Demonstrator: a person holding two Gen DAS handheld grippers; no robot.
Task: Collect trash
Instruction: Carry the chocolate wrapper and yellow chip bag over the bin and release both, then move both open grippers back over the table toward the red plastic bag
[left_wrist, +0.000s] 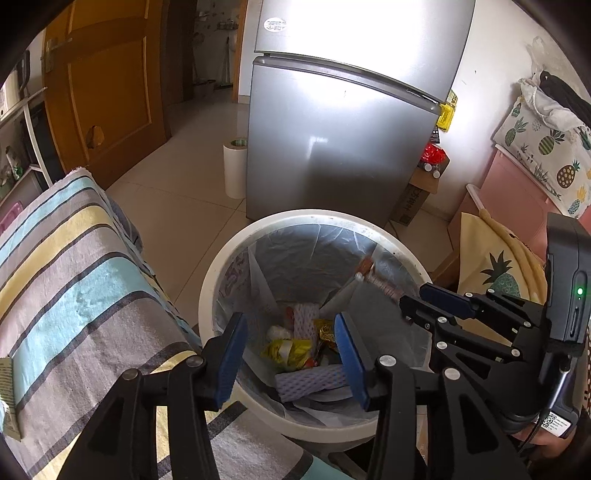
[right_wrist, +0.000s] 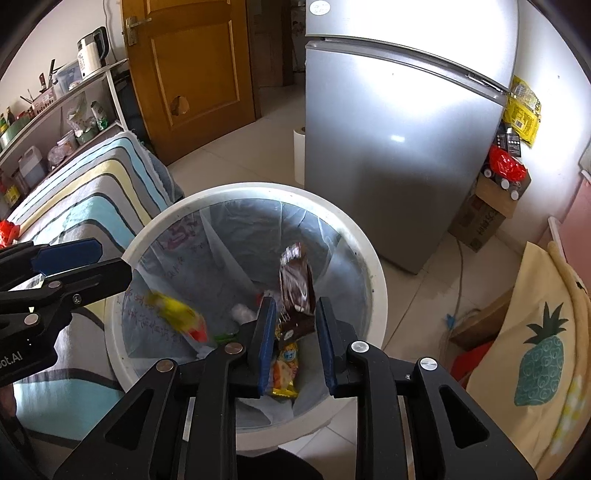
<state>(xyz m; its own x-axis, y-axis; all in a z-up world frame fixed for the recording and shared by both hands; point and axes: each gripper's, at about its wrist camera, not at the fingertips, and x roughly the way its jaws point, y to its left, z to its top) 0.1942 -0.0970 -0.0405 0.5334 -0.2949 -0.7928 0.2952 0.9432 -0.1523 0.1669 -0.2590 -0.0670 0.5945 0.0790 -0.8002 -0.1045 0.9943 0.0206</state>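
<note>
Trash lies in the lined white bin (left_wrist: 221, 266) beside the fridge (left_wrist: 332, 129). Left gripper (left_wrist: 291, 354) and right gripper (right_wrist: 295, 332) hang over it, jaws apart and empty. Only the right wrist view shows a brown wrapper (right_wrist: 297, 284) and a blurred yellow wrapper (right_wrist: 177, 310) above the bin's inside.

This is a lived-in room of a home, with a silver fridge (right_wrist: 399, 122) as its landmark on a pale tiled floor (right_wrist: 229, 162). Left of the fridge stands a wooden door (right_wrist: 192, 70), and further left a white shelf (right_wrist: 66, 92) holds a kettle (right_wrist: 92, 51), bottles and jars. In front of the fridge sits a lined white bin (right_wrist: 373, 258), beside a striped cloth (left_wrist: 74, 280); to the fridge's right lie pineapple-print fabrics (left_wrist: 546, 162).
</note>
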